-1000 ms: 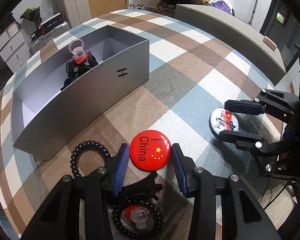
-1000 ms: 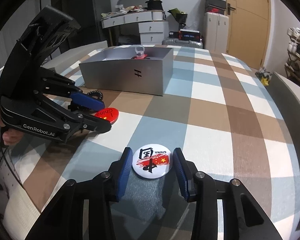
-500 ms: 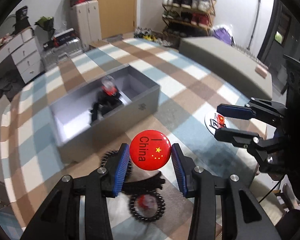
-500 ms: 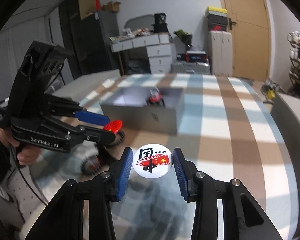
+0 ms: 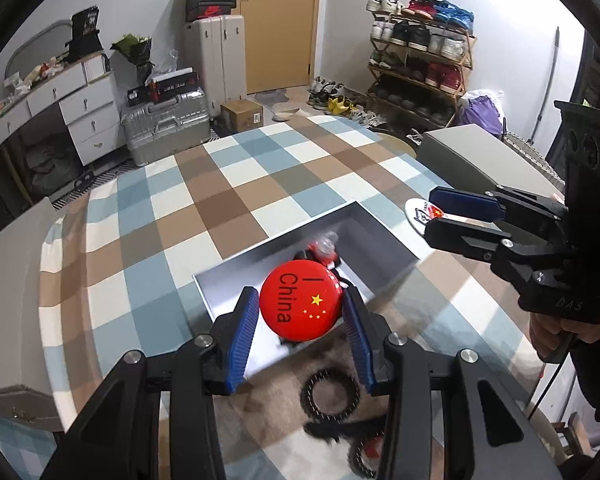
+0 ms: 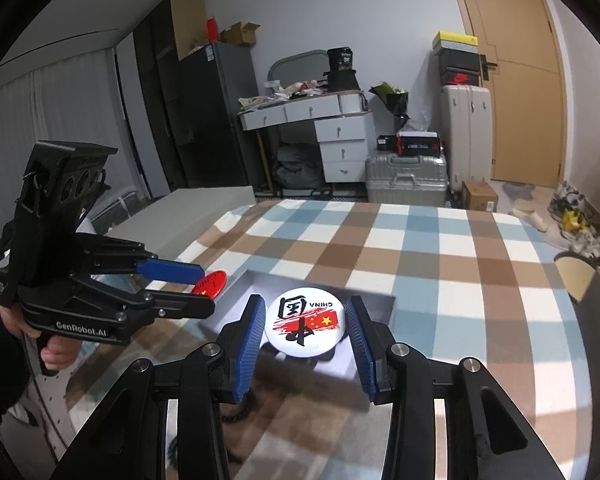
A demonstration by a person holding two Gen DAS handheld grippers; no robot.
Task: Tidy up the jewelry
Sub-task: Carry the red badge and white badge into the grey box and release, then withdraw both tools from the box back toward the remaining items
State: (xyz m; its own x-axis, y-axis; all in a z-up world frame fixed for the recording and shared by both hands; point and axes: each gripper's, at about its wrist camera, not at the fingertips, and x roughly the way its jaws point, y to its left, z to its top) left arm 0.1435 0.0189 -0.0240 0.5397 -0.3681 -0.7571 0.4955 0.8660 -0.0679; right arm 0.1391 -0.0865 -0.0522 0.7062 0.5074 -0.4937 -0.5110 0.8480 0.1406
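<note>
the left gripper is closed to badge width, its blue pads clamping the rim of the red china badge, which is held in the air above the open grey box. the right gripper is set to a similar width and grips the white china badge by its edges, also over the box. black beaded bracelets lie on the checked tablecloth just in front of the box

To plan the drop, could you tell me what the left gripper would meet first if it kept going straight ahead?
Probably the open grey box: the left gripper, shut on the red badge, points into it, toward the dark jewelry already inside. Depth is uncertain.
</note>
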